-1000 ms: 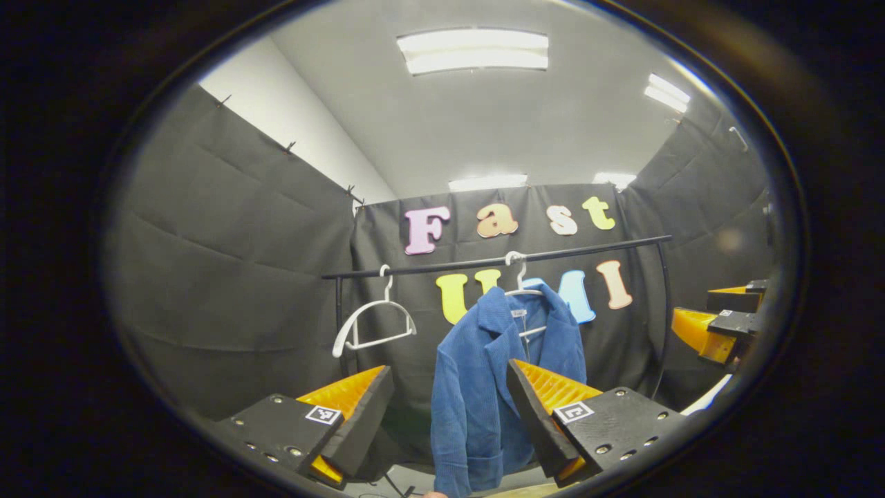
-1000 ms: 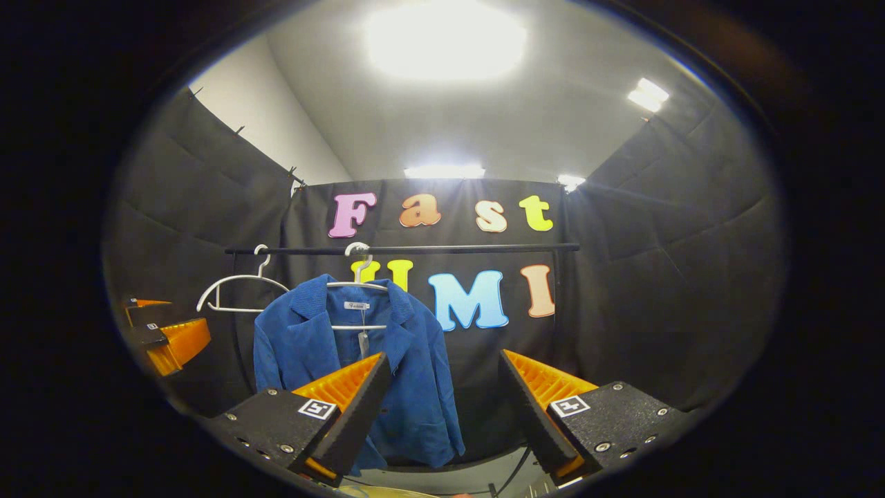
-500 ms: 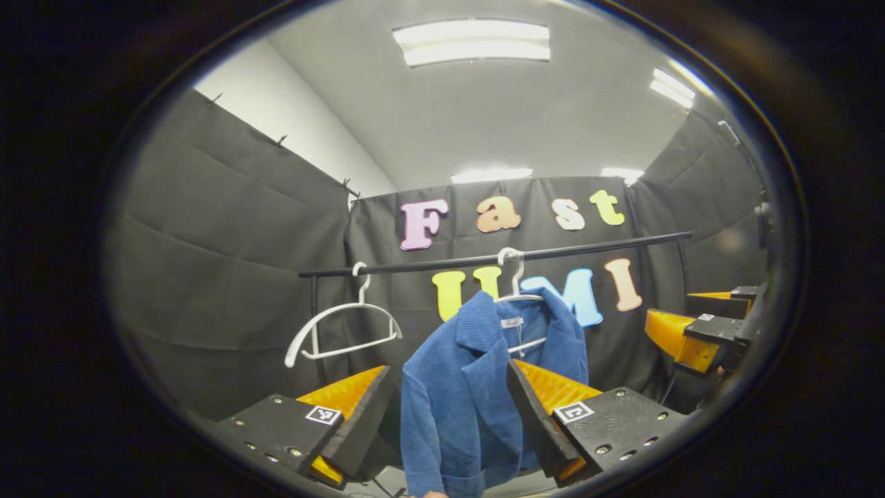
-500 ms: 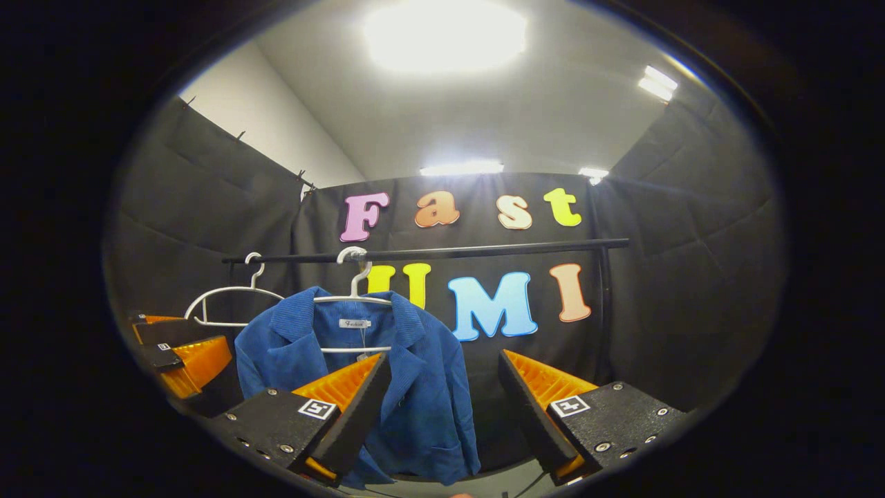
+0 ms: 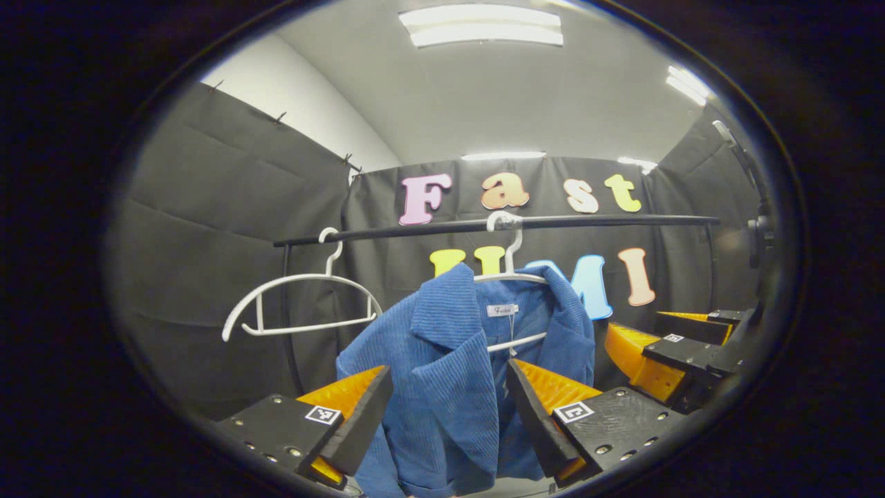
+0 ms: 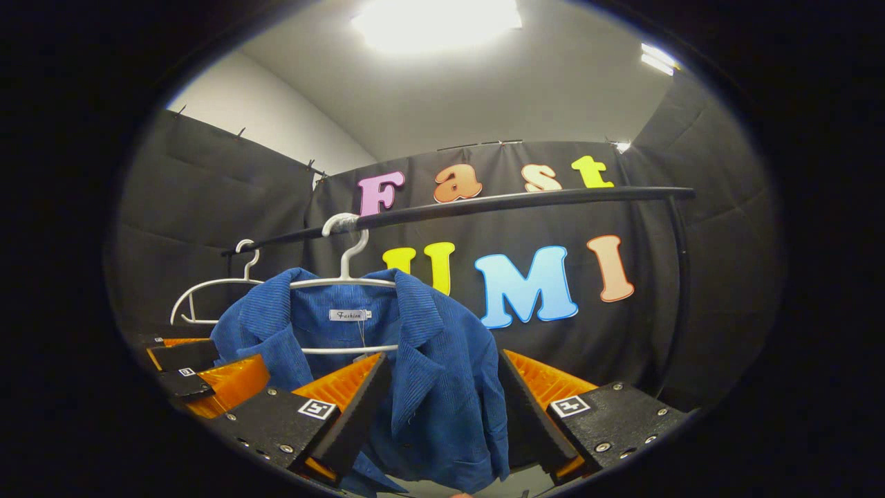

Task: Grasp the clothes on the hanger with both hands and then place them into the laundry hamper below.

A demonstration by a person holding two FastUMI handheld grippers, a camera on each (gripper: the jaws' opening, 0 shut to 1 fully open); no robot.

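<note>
- The booth's black cloth wall (image 5: 228,207) closes in the back and both sides, creased in broad folds; above it a pale ceiling (image 5: 498,97) carries bright light panels (image 5: 484,26), one of them blown out to plain glare in the right gripper view.
- A black rail (image 6: 484,203) runs across the back wall; its right end bends down into a post, and the foot of that post is cut off from sight.
- The blue corduroy jacket (image 5: 449,387) hangs on a white hanger (image 6: 346,280) hooked over the rail, collar spread open; its hem runs off the bottom of both views, and what lies beneath it is hidden.
- An empty white hanger (image 5: 297,304) hangs on the rail to the left of the jacket, apart from it.
- The left gripper (image 5: 449,415) has its jaws wide apart in front of the jacket's front panel; whether a finger touches the cloth cannot be told.
- The right gripper (image 6: 442,415) likewise has its jaws spread, the jacket's right lapel showing between them.
- In each view the other gripper sits at the edge, partly cut off.
</note>
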